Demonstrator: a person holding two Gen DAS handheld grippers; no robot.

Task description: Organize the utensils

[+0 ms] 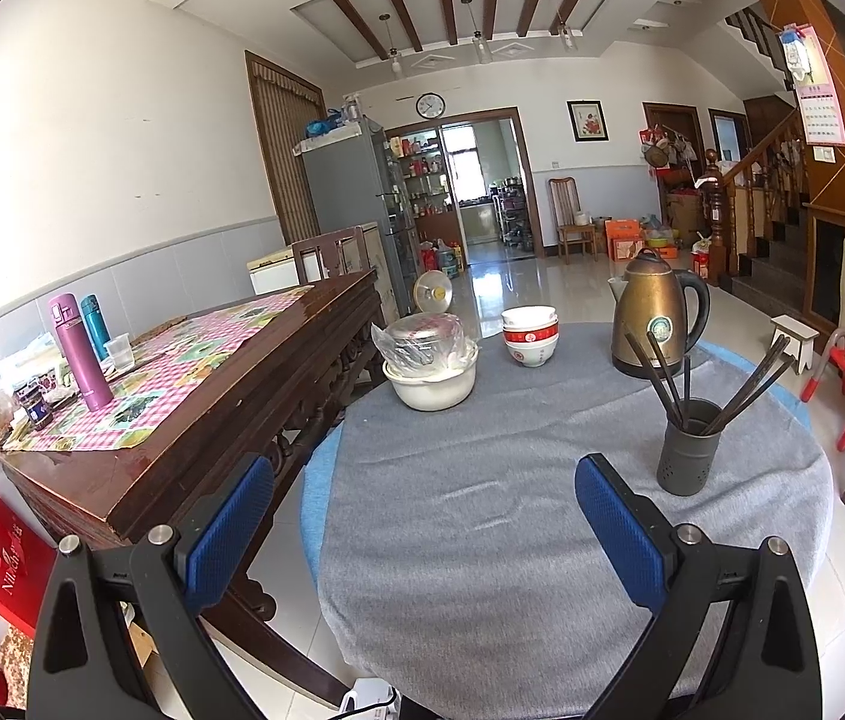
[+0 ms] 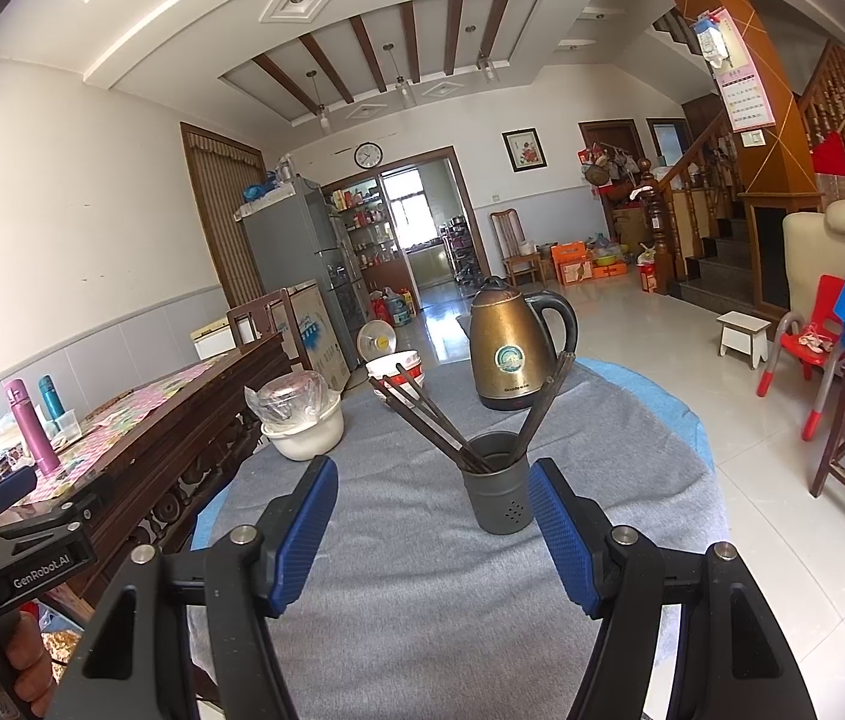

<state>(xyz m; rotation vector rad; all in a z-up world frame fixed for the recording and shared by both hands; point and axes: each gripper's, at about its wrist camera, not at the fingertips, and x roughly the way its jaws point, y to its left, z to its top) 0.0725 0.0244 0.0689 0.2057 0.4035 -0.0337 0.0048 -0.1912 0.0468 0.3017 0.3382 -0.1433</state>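
I am holding the right gripper (image 2: pixel 433 531) released, its blue pads apart with nothing between them, aimed slightly down so the holder (image 2: pixel 497 483) sits just beyond the tips, a little toward the right pad. The left gripper (image 1: pixel 422 525) is likewise hanging wide and empty over the grey cloth (image 1: pixel 482 540), the holder off to its right. I judge I am lining up before any grasp, since neither pad is touching anything. The chopsticks (image 2: pixel 422 414) are already standing in the holder, fanning out in two bunches, one leaning left, one leaning right toward the kettle (image 2: pixel 509 354); that spread looks like what needs tidying. Their splayed tips are crossing in front of the bowls (image 2: pixel 398 369) and the kettle, so reaching for them from above seems cleaner than from the side. Further left, a white pot (image 2: pixel 305 435) with a plastic-wrapped lid is sitting near the cloth's edge, well clear of the holder. Beside the round table, the long wooden sideboard (image 1: pixel 212 420) is carrying flasks (image 1: pixel 80 354) and small clutter, not in my way. Beyond, open floor is running to the kitchen doorway.
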